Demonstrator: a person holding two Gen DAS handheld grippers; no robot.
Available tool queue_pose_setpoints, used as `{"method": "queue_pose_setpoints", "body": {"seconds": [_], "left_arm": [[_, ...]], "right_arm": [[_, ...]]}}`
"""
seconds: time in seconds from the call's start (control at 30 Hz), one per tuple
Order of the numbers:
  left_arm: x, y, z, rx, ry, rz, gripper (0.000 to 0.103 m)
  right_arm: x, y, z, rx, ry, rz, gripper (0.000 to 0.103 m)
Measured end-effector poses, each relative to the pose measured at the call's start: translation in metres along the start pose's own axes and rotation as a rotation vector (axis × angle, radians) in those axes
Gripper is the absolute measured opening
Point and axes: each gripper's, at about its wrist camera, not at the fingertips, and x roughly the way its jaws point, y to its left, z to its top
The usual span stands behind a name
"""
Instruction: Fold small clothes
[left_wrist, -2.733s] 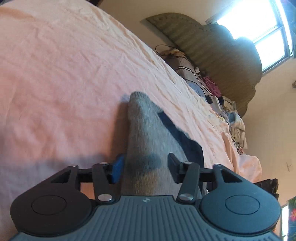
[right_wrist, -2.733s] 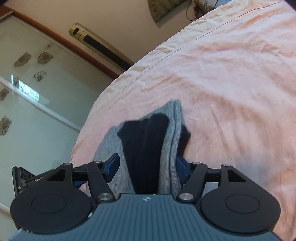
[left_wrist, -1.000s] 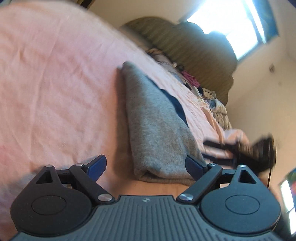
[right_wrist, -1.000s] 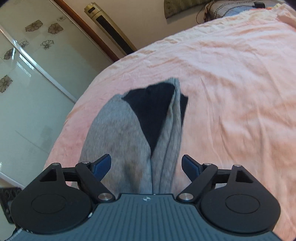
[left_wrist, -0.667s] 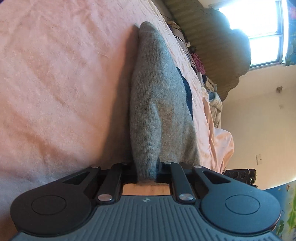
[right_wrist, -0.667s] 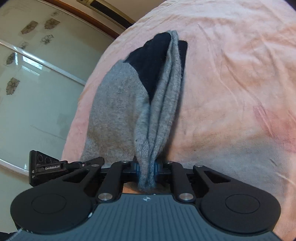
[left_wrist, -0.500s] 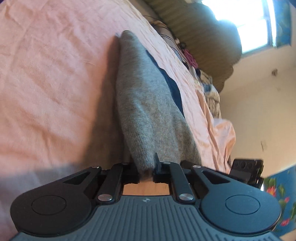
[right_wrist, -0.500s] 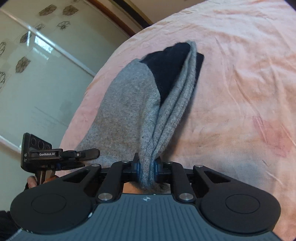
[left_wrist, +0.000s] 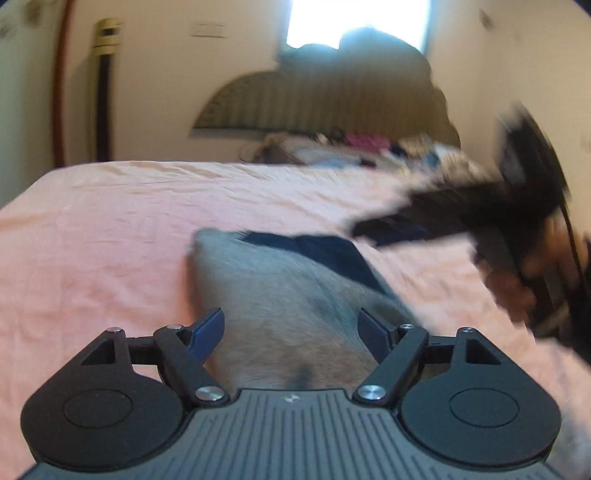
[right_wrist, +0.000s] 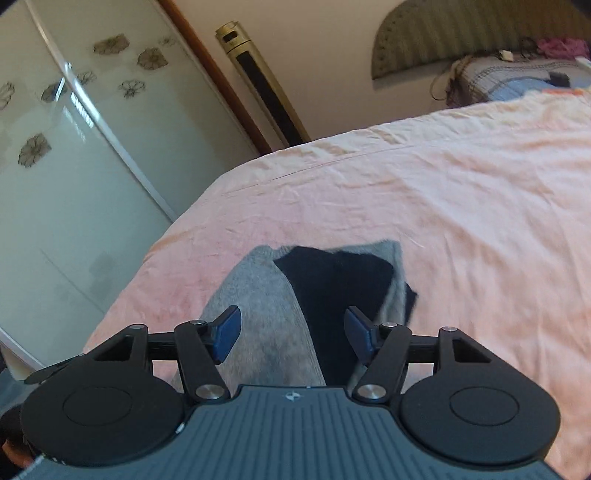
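Observation:
A small grey garment with a dark navy part lies folded on the pink bed sheet. My left gripper hovers over its near end with the jaws opening. Cloth shows between the blue pads, but they do not press on it. In the right wrist view the same grey garment and its navy part lie below my right gripper, whose jaws are also opening and clear of the cloth. The right gripper appears as a dark blur at the right of the left wrist view.
A heap of clothes lies at the head of the bed under a padded headboard. The bed's edge drops off toward a flowered glass sliding door. A tall gold and black column stands by the wall.
Half a second ago both grippers were shut on the garment's near edge. Both have let go, opened and drawn back and up. The garment now lies flat, and the left view has rolled level.

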Motion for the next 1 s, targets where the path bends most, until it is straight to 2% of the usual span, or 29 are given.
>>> {"method": "queue_pose_setpoints", "body": {"seconds": [0.07,0.1,0.13,0.17,0.23,0.3,0.33,0.37,0.4,0.43,0.5,0.53,0.6,0.67,0.7,0.73,0.77,0.87,0.9,1.0], "left_arm": [[0.036,-0.016,-0.013,0.072,0.119,0.006,0.079],[0.043,-0.018,-0.025,0.103,0.127,0.042,0.078],[0.042,-0.021,-0.035,0.156,0.083,0.059,0.078],[0.039,-0.022,-0.043,0.186,0.058,0.060,0.078],[0.035,-0.019,-0.044,0.160,0.057,0.049,0.078],[0.035,-0.018,-0.043,0.166,0.054,0.041,0.079],[0.035,-0.017,-0.045,0.169,0.045,0.038,0.080],[0.035,-0.017,-0.048,0.172,0.031,0.036,0.081],[0.034,-0.018,-0.049,0.169,0.025,0.036,0.081],[0.034,-0.018,-0.049,0.164,0.025,0.036,0.082],[0.040,-0.019,-0.045,0.161,0.024,0.034,0.082],[0.040,-0.019,-0.044,0.159,0.024,0.032,0.082],[0.039,-0.017,-0.044,0.152,0.022,0.025,0.082],[0.038,-0.016,-0.045,0.147,0.019,0.023,0.082],[0.038,-0.015,-0.044,0.143,0.019,0.025,0.082],[0.038,-0.014,-0.044,0.138,0.018,0.023,0.082],[0.038,-0.013,-0.045,0.134,0.017,0.020,0.082],[0.037,-0.013,-0.045,0.133,0.016,0.017,0.083],[0.037,-0.013,-0.046,0.132,0.015,0.017,0.083],[0.038,-0.010,-0.046,0.124,0.013,0.013,0.083]], "right_arm": [[0.044,0.005,0.004,-0.092,0.097,-0.104,0.067],[0.067,-0.001,-0.002,-0.125,0.159,-0.167,0.070],[0.067,-0.007,-0.009,-0.163,0.111,-0.142,0.074],[0.065,-0.016,-0.007,-0.129,0.100,-0.112,0.074],[0.062,-0.023,-0.001,-0.084,0.120,-0.094,0.069],[0.063,-0.013,0.008,-0.117,0.165,-0.139,0.065],[0.064,-0.005,0.015,-0.106,0.173,-0.186,0.058],[0.061,0.004,0.021,-0.092,0.158,-0.212,0.057],[0.056,0.015,0.025,-0.099,0.125,-0.178,0.058],[0.052,0.029,0.028,-0.114,0.101,-0.102,0.058],[0.059,0.057,0.030,-0.144,0.119,0.012,0.065],[0.069,0.071,0.030,-0.169,0.146,0.038,0.067],[0.098,0.089,0.026,-0.212,0.217,0.049,0.069],[0.136,0.085,0.015,-0.197,0.315,-0.006,0.070],[0.140,0.084,0.008,-0.248,0.250,0.008,0.073],[0.144,0.085,0.006,-0.267,0.244,0.015,0.080],[0.145,0.089,0.007,-0.267,0.253,0.008,0.082],[0.138,0.099,0.007,-0.325,0.265,-0.035,0.079],[0.128,0.096,0.010,-0.285,0.243,-0.042,0.074],[0.092,0.073,0.015,-0.137,0.149,-0.017,0.078]]}}
